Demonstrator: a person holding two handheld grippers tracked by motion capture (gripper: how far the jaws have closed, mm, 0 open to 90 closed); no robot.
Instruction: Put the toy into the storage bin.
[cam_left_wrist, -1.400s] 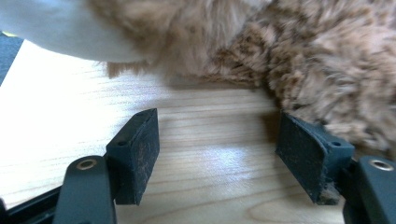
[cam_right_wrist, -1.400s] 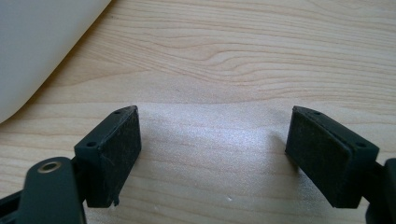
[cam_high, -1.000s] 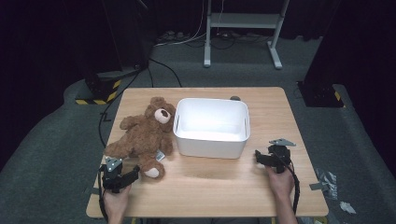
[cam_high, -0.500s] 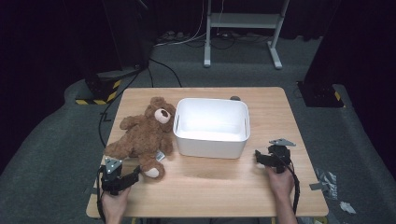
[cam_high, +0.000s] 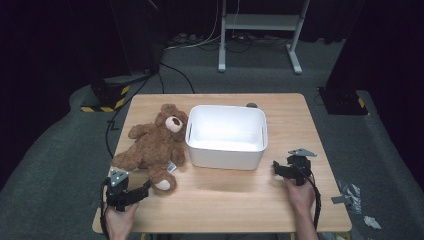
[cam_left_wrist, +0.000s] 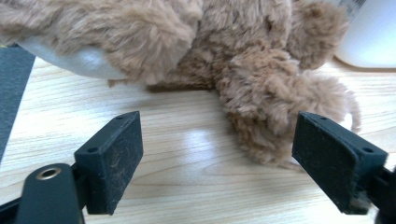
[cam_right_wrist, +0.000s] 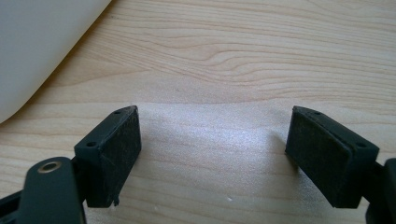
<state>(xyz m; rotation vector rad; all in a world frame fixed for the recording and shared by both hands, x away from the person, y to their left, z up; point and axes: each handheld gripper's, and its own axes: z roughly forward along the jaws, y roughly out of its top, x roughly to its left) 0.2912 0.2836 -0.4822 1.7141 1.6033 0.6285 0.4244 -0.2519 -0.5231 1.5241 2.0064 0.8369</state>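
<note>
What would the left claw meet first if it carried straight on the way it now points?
Most likely the teddy bear: its leg lies just ahead of the open left claw, slightly toward one jaw. Depth is hard to judge, but nothing else lies between.

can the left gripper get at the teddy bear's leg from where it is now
Probably yes. The left gripper is open and sits just short of the teddy bear; its near leg lies just beyond the jaws on bare table, nothing between.
</note>
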